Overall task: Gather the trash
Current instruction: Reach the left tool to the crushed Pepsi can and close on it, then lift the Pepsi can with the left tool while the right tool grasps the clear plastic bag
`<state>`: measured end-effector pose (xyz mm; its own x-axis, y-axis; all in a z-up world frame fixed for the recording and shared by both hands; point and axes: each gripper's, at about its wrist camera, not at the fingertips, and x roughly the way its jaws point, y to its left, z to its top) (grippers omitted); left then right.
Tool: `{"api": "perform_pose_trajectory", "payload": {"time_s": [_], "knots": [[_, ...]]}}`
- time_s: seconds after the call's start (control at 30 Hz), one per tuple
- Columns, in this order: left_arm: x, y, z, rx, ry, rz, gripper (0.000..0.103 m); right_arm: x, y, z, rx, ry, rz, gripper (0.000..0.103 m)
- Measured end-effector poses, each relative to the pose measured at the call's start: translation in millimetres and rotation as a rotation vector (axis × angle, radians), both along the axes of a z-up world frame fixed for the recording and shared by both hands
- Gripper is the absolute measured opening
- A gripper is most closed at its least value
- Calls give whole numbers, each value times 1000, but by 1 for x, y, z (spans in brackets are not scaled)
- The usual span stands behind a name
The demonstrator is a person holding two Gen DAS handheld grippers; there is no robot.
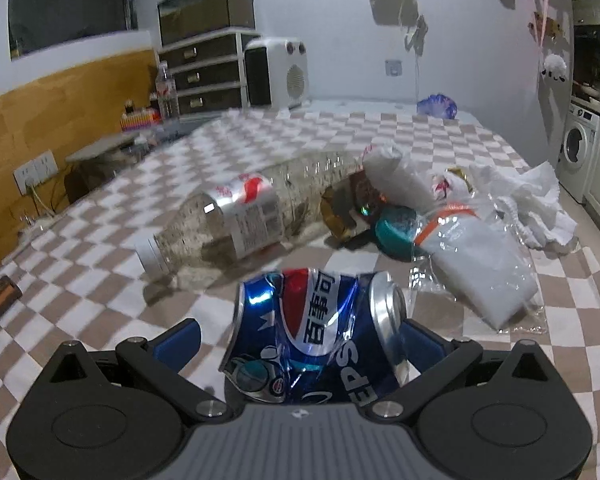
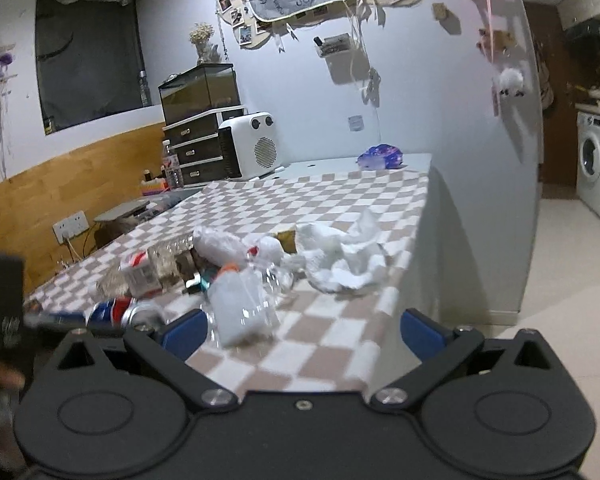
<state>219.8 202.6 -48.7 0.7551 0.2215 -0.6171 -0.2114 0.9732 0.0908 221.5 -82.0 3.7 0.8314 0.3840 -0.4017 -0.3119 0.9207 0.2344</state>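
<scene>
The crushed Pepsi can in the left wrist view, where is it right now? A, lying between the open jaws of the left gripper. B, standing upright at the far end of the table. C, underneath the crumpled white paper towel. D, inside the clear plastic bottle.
A: the crushed Pepsi can lies on the checkered tablecloth between the left gripper's spread jaws, not yet clamped.

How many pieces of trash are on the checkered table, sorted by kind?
Cans: 1, the crushed blue can between the left gripper's fingers.
Bottles: 1, clear bottle.
Plastic bags: 2, and.
Paper towels: 1.
Brown wrappers: 1.
Teal lids: 1.
Total: 7 that I can tell apart.
</scene>
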Motion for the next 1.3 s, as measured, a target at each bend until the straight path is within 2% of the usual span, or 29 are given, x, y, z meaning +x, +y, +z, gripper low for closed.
{"api": "perform_pose_trajectory", "payload": {"time_s": [0.1, 0.17, 0.27, 0.5, 0.57, 0.63, 0.7, 0.8, 0.87, 0.97, 1.07, 1.17, 1.27, 1.3], "knots": [[4, 5, -6, -73, 58, -1, 103, 28, 9, -3, 45, 43, 10, 103], [1, 8, -10, -120, 40, -5, 103, 47, 18, -10, 67, 85, 30, 103], [-4, 11, -15, -136, 6, -16, 103, 70, 32, -22, 83, 146, 46, 101], [-10, 14, -15, -187, 2, -59, 103, 112, 62, -48, 133, 219, 111, 87], [-13, 10, -10, -164, -26, -75, 103, 120, 68, -56, 142, 240, 118, 83], [-14, 4, -6, -96, -49, -80, 103, 124, 75, -63, 144, 251, 124, 83], [-13, 0, -2, -56, -60, -84, 103, 120, 80, -65, 123, 216, 119, 83], [-8, -1, 3, -28, -67, -80, 103, 116, 84, -65, 92, 189, 93, 68], [-6, -1, 6, -15, -76, -78, 103, 117, 78, -68, 150, 207, 103, 55], [-2, 0, 9, 1, -74, -90, 103, 117, 68, -71, 205, 222, 87, 50], [5, 0, 9, 22, -58, -97, 103, 114, 66, -72, 215, 227, 89, 45], [10, -1, 7, 31, -32, -108, 97, 109, 62, -73, 230, 232, 102, 41], [12, -2, 6, 18, -12, -123, 84, 101, 54, -76, 266, 242, 106, 39], [11, -2, 6, 15, -18, -117, 84, 99, 52, -76, 268, 243, 107, 38]]}}
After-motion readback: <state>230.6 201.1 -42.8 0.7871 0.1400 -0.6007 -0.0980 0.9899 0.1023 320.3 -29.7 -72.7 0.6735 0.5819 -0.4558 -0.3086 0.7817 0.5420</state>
